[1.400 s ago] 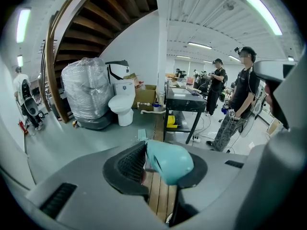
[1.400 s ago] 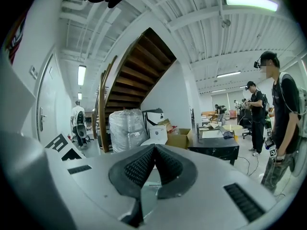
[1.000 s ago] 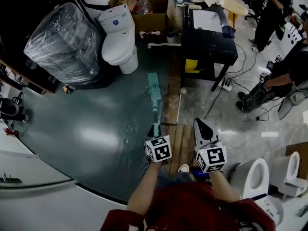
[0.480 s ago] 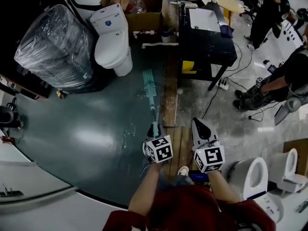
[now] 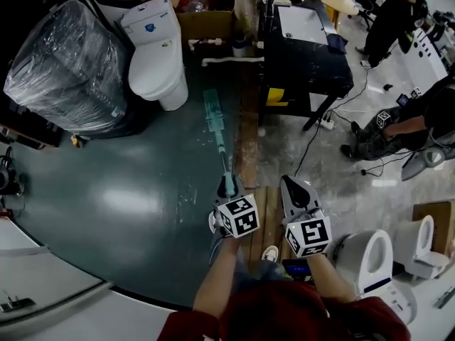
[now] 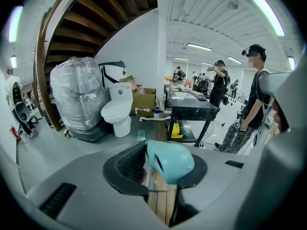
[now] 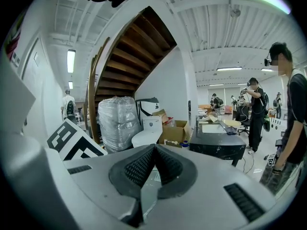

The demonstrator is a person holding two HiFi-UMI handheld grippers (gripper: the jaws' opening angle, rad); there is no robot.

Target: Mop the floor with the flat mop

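Observation:
The flat mop's teal head [image 5: 213, 109] lies on the dark green floor [image 5: 135, 197], right of the white toilet [image 5: 153, 55]. Its thin pole runs back to the teal handle end [image 5: 228, 185]. My left gripper [image 5: 229, 187] is shut on that handle; in the left gripper view the teal handle knob [image 6: 169, 161] fills the gap between the black pads. My right gripper [image 5: 297, 192] is held beside it, about a hand's width to the right. It is shut with nothing between its pads [image 7: 139, 169].
A plastic-wrapped bundle [image 5: 60, 66] stands left of the toilet. Wooden planks [image 5: 249, 126] edge the green floor. A black table [image 5: 302, 45] and cardboard box [image 5: 206, 16] stand behind. Cables and people are on the right; two more toilets [image 5: 370, 261] stand near me at lower right.
The mop head has slid away along the planks, toward the toilet and box. Both grippers kept their grip and spacing, shifting slightly forward.

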